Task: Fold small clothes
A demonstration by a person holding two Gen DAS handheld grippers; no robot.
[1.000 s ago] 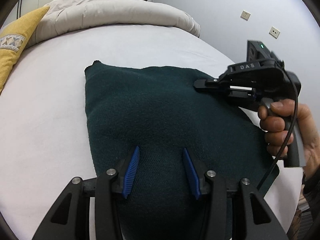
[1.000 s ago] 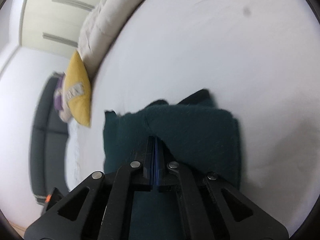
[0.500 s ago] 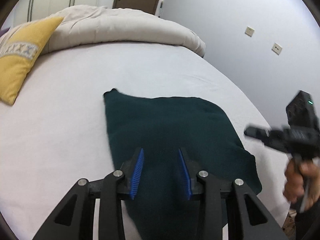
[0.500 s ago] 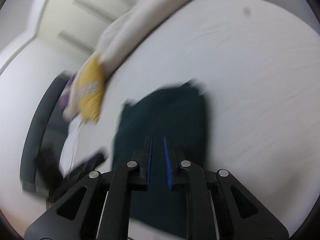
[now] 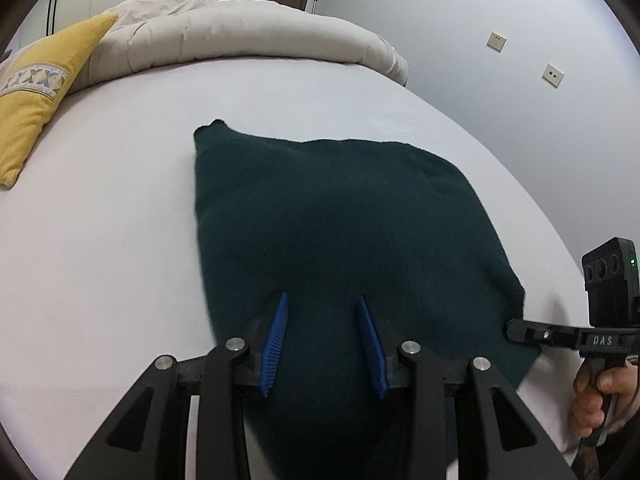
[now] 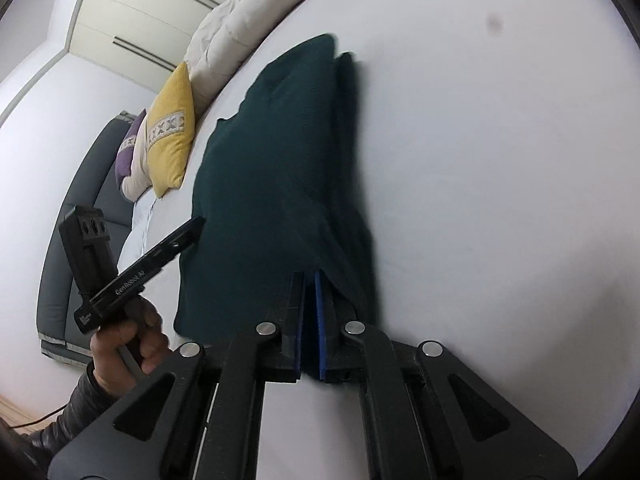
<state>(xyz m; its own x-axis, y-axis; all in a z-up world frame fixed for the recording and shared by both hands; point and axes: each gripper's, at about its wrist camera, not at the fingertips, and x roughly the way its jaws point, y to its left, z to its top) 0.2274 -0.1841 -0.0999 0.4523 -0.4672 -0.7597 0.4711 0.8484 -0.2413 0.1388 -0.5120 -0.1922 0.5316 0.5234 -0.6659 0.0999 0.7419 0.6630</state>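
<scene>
A dark green knitted garment (image 5: pixel 340 232) lies folded on the white bed sheet (image 5: pixel 100 240). It also shows in the right wrist view (image 6: pixel 272 184). My left gripper (image 5: pixel 323 300) is open and hovers over the garment's near edge, its blue pads apart. It appears at the left of the right wrist view (image 6: pixel 192 230). My right gripper (image 6: pixel 309 280) has its blue pads almost together at the garment's near right edge, with a thin gap between them. It shows at the right edge of the left wrist view (image 5: pixel 516 328), beside the garment's corner.
A yellow cushion (image 5: pixel 36 92) and a rolled beige duvet (image 5: pixel 248 36) lie at the far end of the bed. A grey headboard (image 6: pixel 76 200) and a purple cushion (image 6: pixel 128 148) stand beyond. A wall with sockets (image 5: pixel 496 42) runs along the right.
My right gripper left the garment's far right edge, opened slightly, swung back and now sits at the near right corner. My left gripper pulled back and rose a little.
</scene>
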